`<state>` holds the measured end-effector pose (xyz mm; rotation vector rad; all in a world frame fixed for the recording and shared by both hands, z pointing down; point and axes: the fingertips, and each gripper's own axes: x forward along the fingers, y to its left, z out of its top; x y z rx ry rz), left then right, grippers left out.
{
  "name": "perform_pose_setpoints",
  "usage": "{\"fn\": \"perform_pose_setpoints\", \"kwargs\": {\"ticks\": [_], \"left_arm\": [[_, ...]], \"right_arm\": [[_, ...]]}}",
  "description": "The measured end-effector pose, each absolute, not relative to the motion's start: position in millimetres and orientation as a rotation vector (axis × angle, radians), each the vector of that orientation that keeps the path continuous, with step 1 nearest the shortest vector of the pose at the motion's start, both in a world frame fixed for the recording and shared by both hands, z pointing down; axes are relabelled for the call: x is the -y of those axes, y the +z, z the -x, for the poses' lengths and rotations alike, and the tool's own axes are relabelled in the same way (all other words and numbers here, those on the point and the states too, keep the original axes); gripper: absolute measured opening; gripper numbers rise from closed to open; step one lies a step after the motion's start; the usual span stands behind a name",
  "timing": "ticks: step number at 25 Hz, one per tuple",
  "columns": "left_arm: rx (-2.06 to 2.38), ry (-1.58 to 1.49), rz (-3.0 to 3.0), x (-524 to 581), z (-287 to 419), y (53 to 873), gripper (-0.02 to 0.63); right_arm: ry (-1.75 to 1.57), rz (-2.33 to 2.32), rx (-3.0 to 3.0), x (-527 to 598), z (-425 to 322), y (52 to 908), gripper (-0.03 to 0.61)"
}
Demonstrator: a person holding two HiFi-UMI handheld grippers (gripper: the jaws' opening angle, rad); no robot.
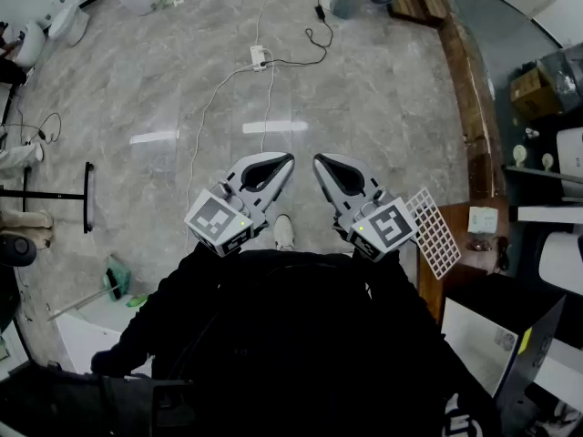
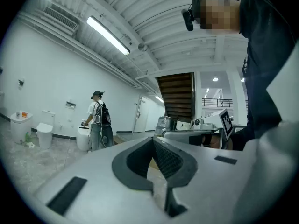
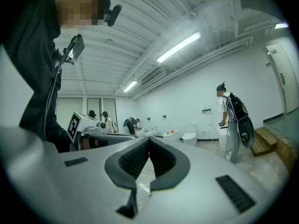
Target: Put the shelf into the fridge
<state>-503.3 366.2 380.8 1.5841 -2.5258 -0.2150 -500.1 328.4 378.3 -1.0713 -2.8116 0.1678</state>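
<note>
A white wire grid shelf (image 1: 435,233) stands tilted at the right, just beyond my right gripper's marker cube and apart from it. A white cabinet with a dark top and an open door (image 1: 475,333), possibly the fridge, is at the lower right. My left gripper (image 1: 286,161) and right gripper (image 1: 319,160) are held side by side over the marble floor, tips pointing away from me. Both are shut with nothing between the pads. In the left gripper view the jaws (image 2: 153,140) meet against an open room. The right gripper view shows the same closed jaws (image 3: 149,140).
A power strip with cables (image 1: 259,58) lies on the floor ahead. Toilets (image 1: 69,22) stand at the far left, and wooden steps (image 1: 466,89) run along the right. A person with a backpack (image 3: 232,120) stands by the far wall. My shoe (image 1: 284,232) shows below the grippers.
</note>
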Motion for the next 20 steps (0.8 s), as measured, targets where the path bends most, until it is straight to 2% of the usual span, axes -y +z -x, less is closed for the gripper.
{"fn": "perform_pose_setpoints", "kwargs": {"ticks": [11, 20], "left_arm": [[2.424, -0.213, -1.678, -338.3, 497.3, 387.1, 0.006], [2.221, -0.203, -1.871, -254.8, 464.6, 402.8, 0.006]], "right_arm": [[0.165, 0.973, 2.85, -308.8, 482.0, 376.3, 0.008], [0.222, 0.628, 2.946, -220.6, 438.2, 381.1, 0.008]]}}
